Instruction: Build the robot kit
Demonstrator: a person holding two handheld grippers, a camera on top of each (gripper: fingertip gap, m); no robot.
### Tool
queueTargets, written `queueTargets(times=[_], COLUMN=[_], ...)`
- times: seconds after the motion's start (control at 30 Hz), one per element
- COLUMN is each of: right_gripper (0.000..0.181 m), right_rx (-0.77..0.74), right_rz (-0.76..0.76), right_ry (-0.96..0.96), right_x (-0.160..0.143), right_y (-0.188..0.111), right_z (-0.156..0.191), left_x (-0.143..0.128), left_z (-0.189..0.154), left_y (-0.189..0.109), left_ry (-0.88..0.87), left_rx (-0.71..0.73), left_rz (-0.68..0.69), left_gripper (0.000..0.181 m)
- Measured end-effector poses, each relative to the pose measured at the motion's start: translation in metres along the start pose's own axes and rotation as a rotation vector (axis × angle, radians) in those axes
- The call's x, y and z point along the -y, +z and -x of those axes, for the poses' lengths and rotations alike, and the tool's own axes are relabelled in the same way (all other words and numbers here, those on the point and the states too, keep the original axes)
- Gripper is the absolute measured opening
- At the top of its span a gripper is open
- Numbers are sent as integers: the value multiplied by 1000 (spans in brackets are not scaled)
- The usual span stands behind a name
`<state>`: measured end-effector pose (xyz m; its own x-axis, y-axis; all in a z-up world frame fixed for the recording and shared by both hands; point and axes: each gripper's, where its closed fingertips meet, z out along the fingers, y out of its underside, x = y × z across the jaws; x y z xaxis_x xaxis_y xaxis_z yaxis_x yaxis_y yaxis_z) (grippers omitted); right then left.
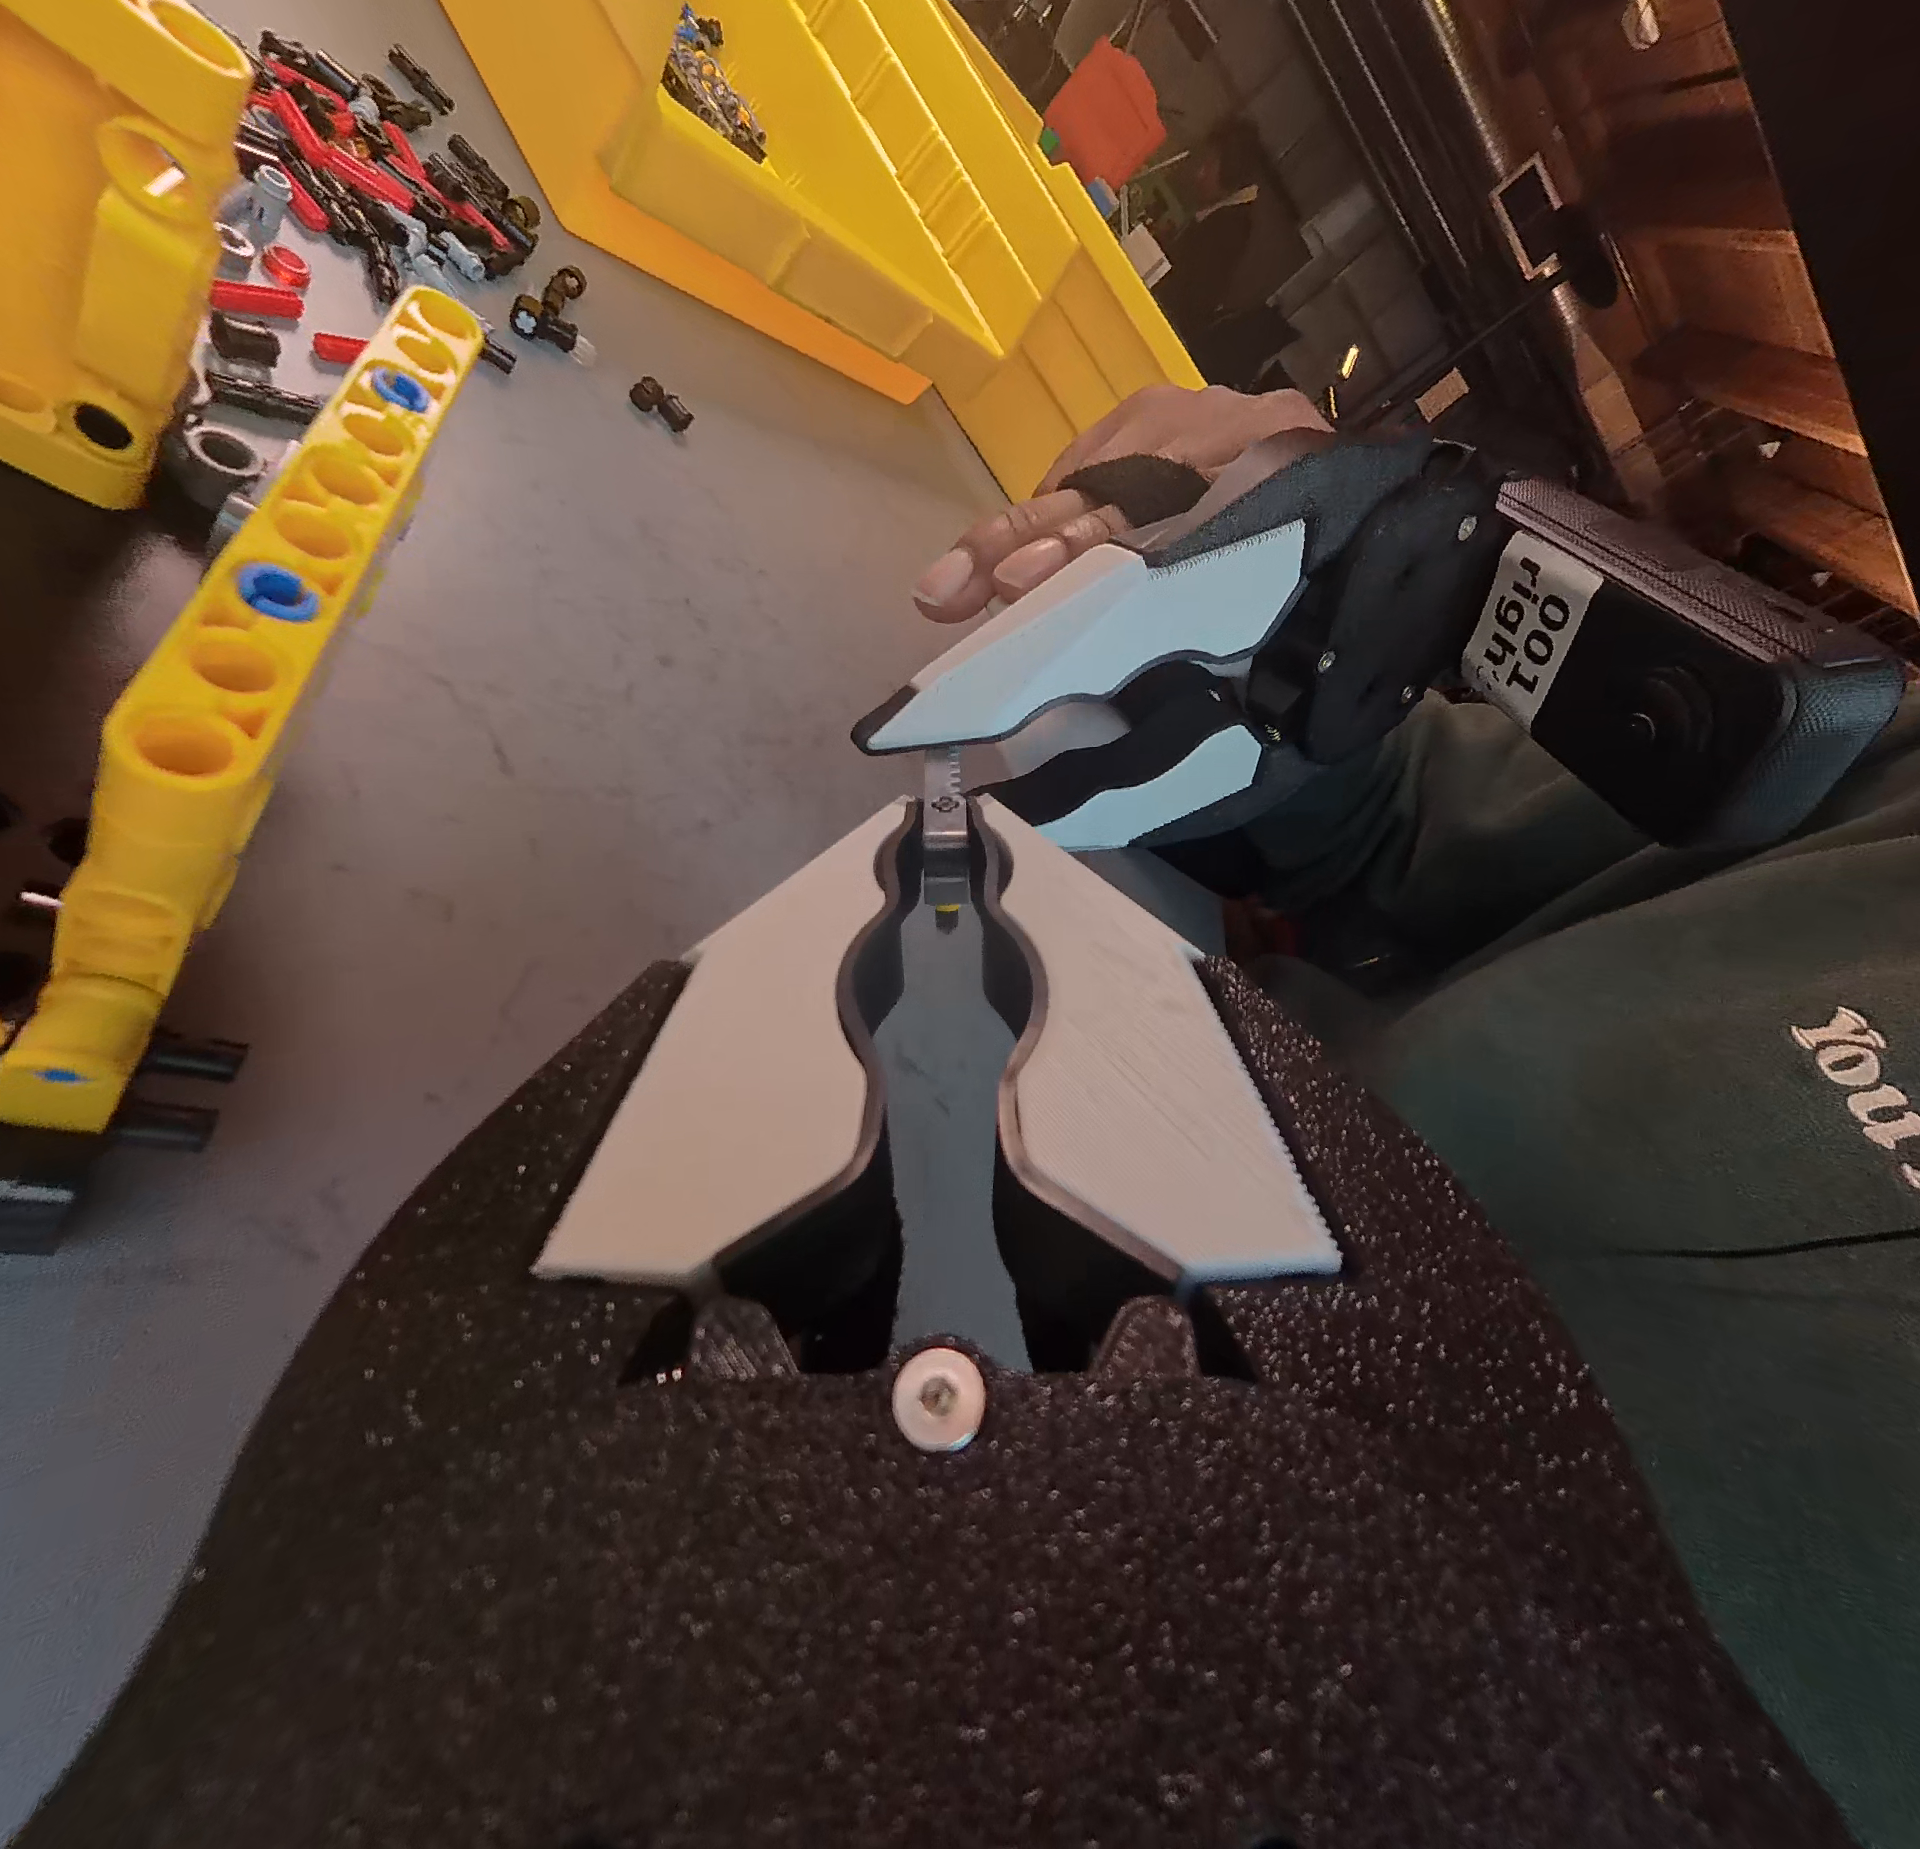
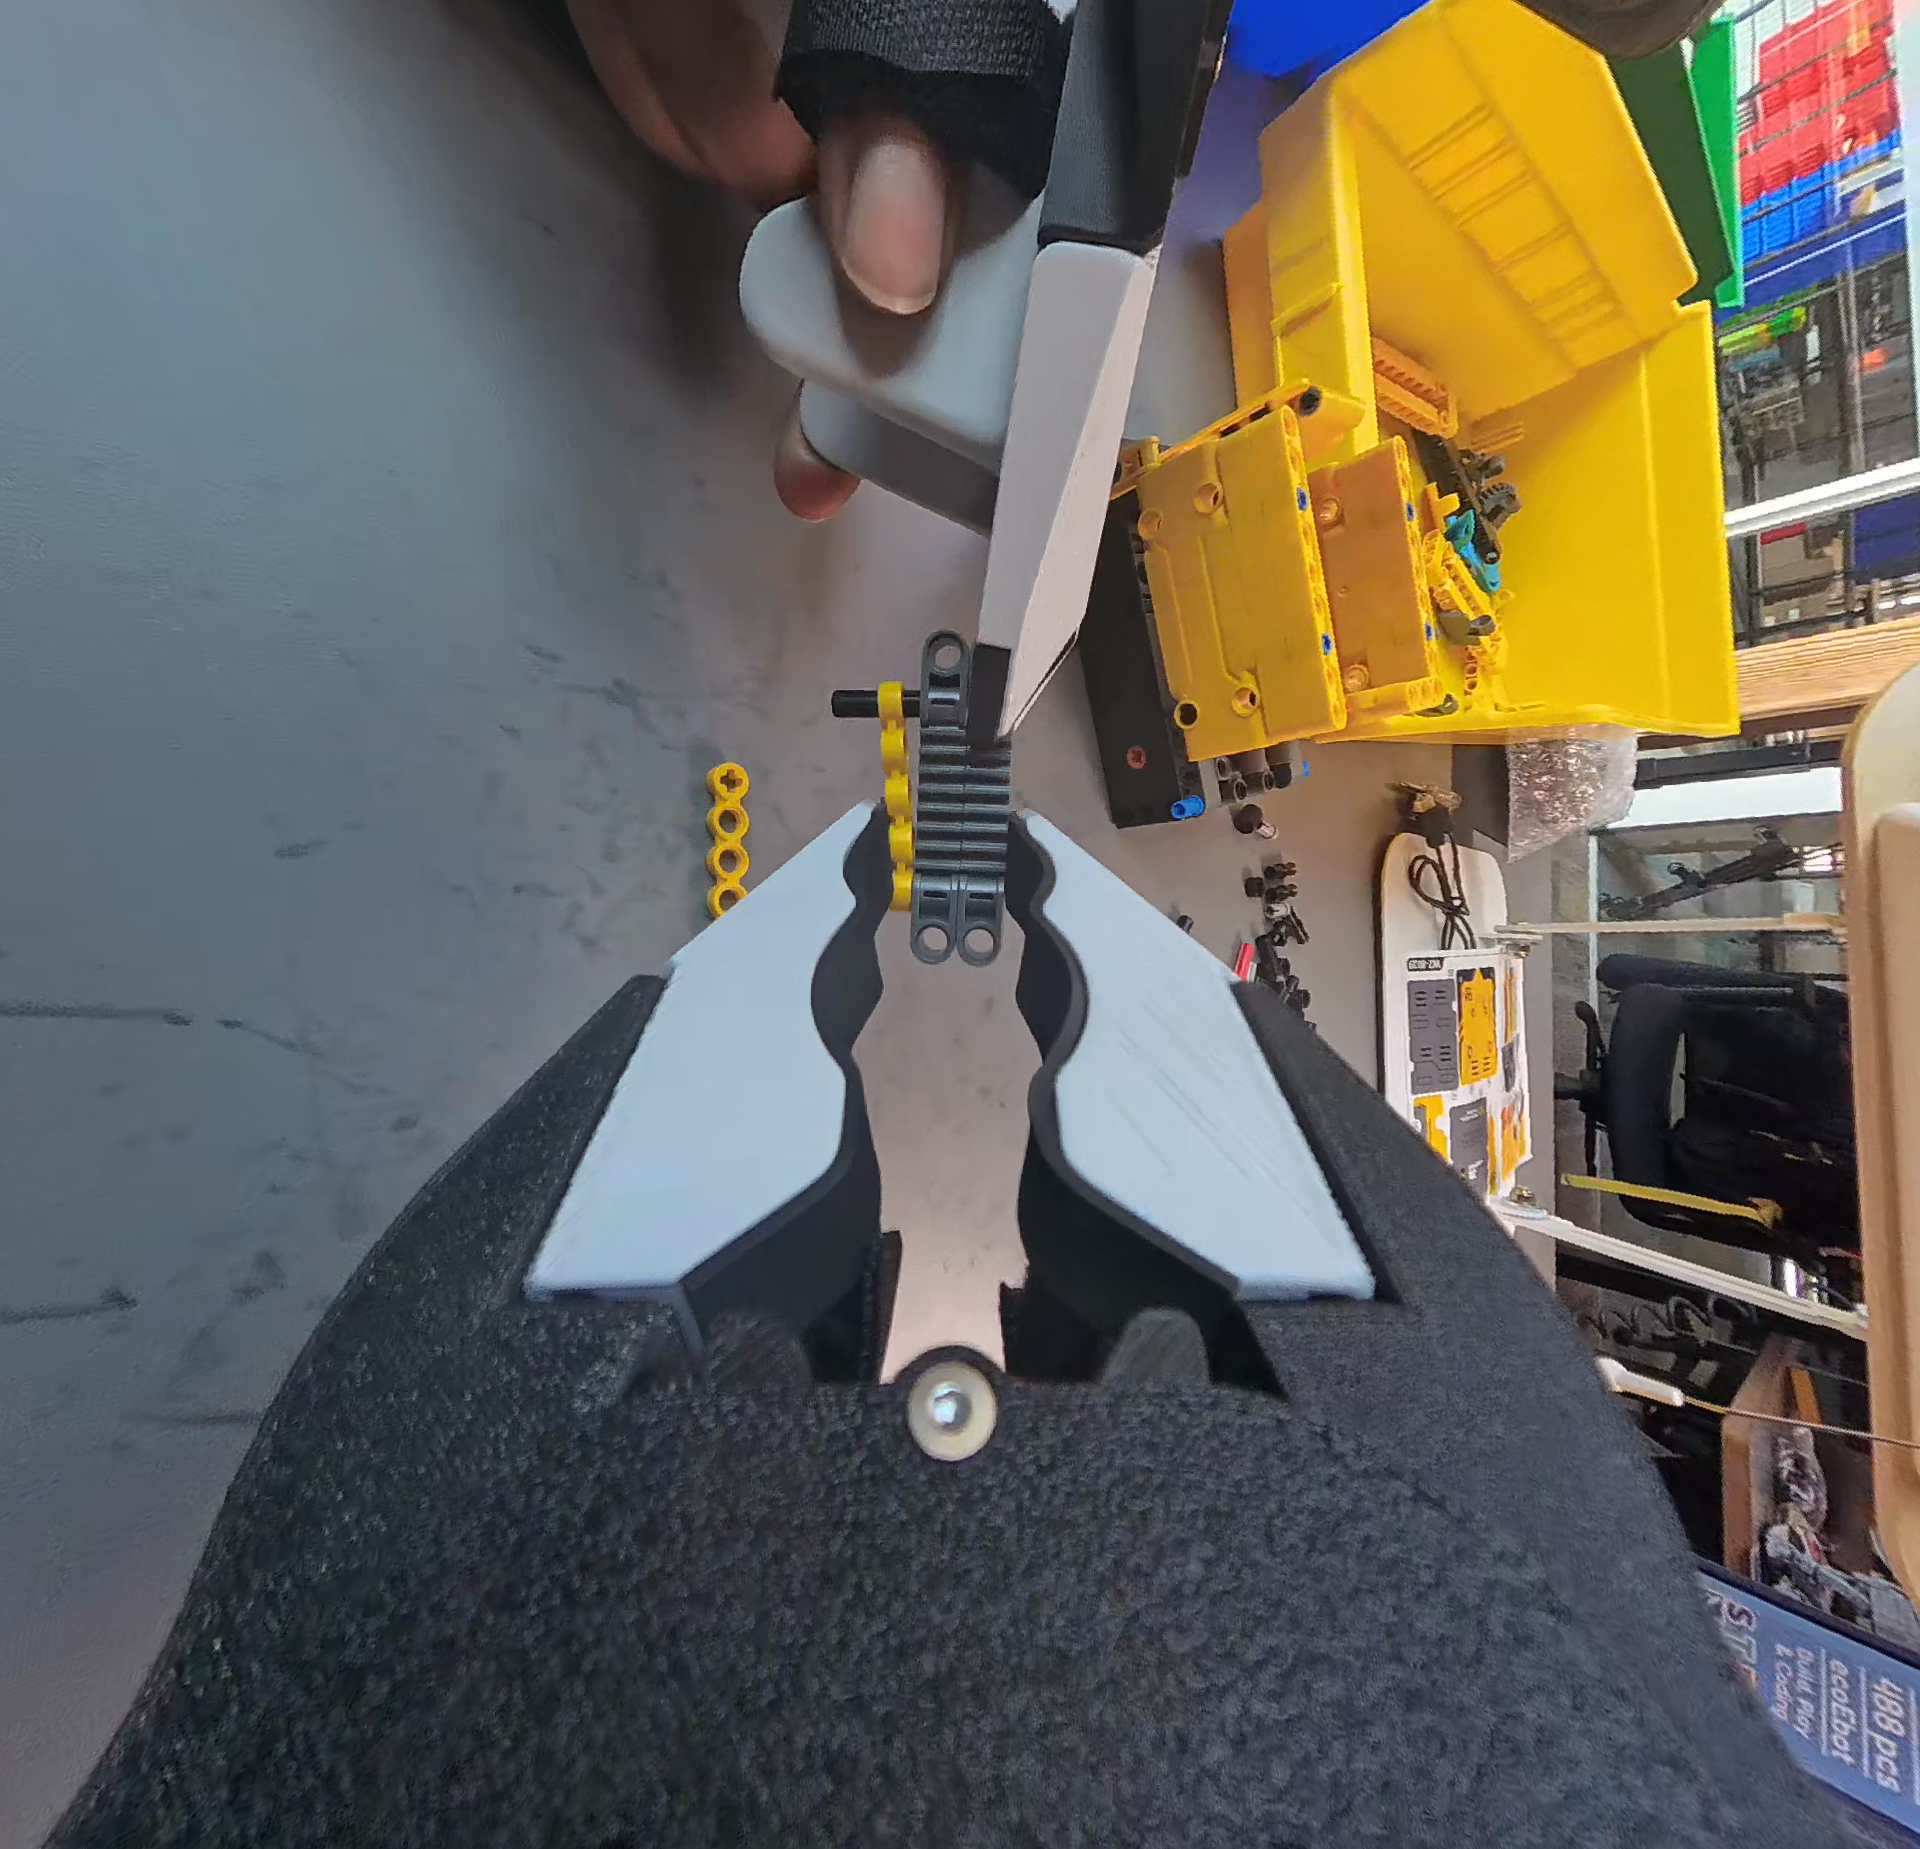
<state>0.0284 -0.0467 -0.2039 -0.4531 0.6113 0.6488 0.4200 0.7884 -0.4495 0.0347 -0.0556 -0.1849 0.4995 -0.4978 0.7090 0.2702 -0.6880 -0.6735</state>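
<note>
The right gripper [image 2: 951, 854] has its fingers closed on a grey toothed rack assembly [image 2: 961, 823], long axis running straight out from the tips. The left gripper [image 2: 987, 698] pinches its far end from above, over the bench [image 2: 364, 656]; a loose yellow beam [image 2: 726, 838] lies just beyond.

We count 2 grippers: left gripper [image 1: 943, 843] at 12 o'clock of its view, right gripper [image 2: 954, 843] likewise. Both pinch 1 small assembly: 2 grey toothed racks [image 2: 962, 812] side by side, plus 1 yellow beam [image 2: 896, 812] w/ 1 black pin [image 2: 862, 703] at its 9 o'clock. 1 loose yellow 4-hole beam [image 2: 726, 839] on the grey table [image 2: 312, 656], approx 9 o'clock. 1 yellow built block [image 2: 1288, 594] at 2 o'clock. 1 long yellow beam [image 1: 260, 677] w/ 2 blue bushes seated in it, at 10 o'clock. Small loose parts [image 1: 364, 199]: too many, too blurred to count.
</note>
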Motion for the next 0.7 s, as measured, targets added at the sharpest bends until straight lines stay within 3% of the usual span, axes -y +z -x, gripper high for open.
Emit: queueTargets(times=[0.2,0.33,0.7], right_gripper=[20,24,19], right_rx=[47,-45,-68], right_rz=[-7,-29,-62], right_ry=[86,20,68], right_x=[1,9,16], right_y=[3,6,5], right_z=[2,-3,-8], left_x=[-1,2,6], left_z=[2,4,0], left_y=[2,2,2], left_ry=[15,-5,0], left_rx=[24,25,15], left_rz=[8,-15,-40], left_gripper=[6,6,7])
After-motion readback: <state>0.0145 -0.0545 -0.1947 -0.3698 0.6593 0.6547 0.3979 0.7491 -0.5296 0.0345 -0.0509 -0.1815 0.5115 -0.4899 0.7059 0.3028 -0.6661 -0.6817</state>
